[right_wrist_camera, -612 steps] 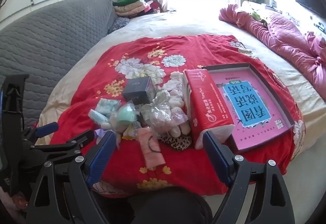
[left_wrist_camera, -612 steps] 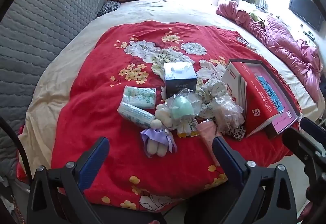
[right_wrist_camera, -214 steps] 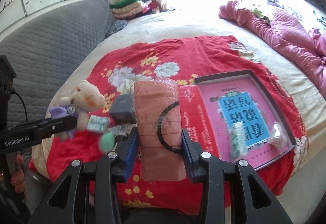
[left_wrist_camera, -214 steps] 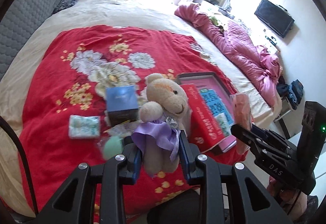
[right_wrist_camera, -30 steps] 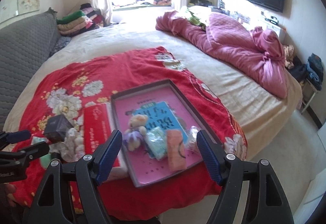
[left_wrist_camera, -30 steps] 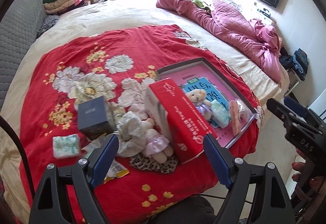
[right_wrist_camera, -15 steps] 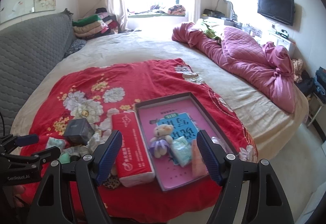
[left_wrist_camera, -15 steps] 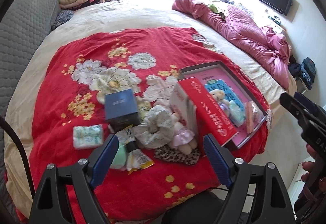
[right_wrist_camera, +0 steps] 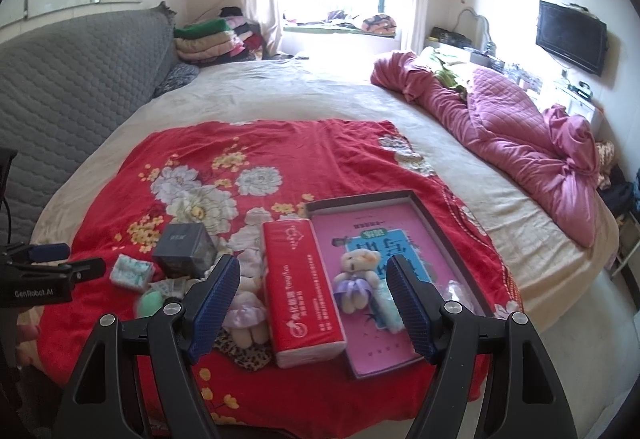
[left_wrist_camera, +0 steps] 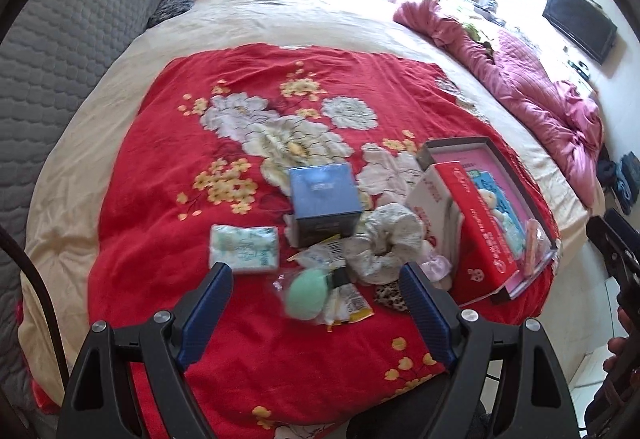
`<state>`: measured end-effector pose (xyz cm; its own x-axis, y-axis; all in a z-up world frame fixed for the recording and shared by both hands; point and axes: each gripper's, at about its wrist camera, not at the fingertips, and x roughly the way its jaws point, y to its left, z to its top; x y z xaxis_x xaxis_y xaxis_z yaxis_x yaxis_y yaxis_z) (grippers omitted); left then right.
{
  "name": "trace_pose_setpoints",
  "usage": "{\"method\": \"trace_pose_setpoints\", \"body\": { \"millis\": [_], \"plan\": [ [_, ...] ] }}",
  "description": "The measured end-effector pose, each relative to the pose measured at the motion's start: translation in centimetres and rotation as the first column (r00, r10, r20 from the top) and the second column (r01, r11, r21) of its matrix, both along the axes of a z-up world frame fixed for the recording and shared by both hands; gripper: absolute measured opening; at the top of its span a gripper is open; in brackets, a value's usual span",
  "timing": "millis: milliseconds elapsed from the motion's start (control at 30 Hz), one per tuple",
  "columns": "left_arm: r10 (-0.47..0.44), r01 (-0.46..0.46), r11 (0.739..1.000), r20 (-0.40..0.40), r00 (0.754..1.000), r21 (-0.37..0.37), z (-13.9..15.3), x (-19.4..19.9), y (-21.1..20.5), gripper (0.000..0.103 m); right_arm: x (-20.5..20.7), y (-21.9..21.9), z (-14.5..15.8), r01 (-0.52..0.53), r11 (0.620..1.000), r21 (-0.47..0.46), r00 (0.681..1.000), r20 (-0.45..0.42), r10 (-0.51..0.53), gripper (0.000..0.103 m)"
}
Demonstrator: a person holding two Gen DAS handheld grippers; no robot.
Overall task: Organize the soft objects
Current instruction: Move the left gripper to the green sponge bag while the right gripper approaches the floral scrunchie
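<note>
We see a red blanket (left_wrist_camera: 152,239) patterned with white and yellow flowers. Near its right edge lie a red pack (right_wrist_camera: 300,279), a pink tray (right_wrist_camera: 420,235), a beige bear (right_wrist_camera: 358,275) in purple, a dark blue box (left_wrist_camera: 324,199) and a mint-green ball (left_wrist_camera: 306,293).

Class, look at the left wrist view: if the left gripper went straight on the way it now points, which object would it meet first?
Most likely the mint-green soft ball in its clear wrapper, which lies on the red blanket between the open fingers of the left gripper. Depth is hard to judge; the floral scrunchie lies just beyond.
</note>
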<state>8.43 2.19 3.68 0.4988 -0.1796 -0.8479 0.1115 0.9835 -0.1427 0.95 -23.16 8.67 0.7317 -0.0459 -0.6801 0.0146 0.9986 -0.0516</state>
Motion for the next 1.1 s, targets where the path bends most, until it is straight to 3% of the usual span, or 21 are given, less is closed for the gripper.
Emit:
{"method": "trace_pose_setpoints", "body": {
  "millis": [633, 1100],
  "plan": [
    [0.056, -0.056, 0.998, -0.064, 0.996, -0.003, -4.1, -0.7, 3.9, 0.085, 1.1, 4.1, -3.6, -0.118, 0.993, -0.022, 0.991, -0.067, 0.117, 0.077],
    [0.000, -0.006, 0.999, -0.145, 0.989, -0.042, -8.4, -0.2, 2.6, 0.085, 3.4, 7.7, -7.8, -0.220, 0.974, -0.050, 0.965, -0.157, 0.210, 0.077]
  ]
}}
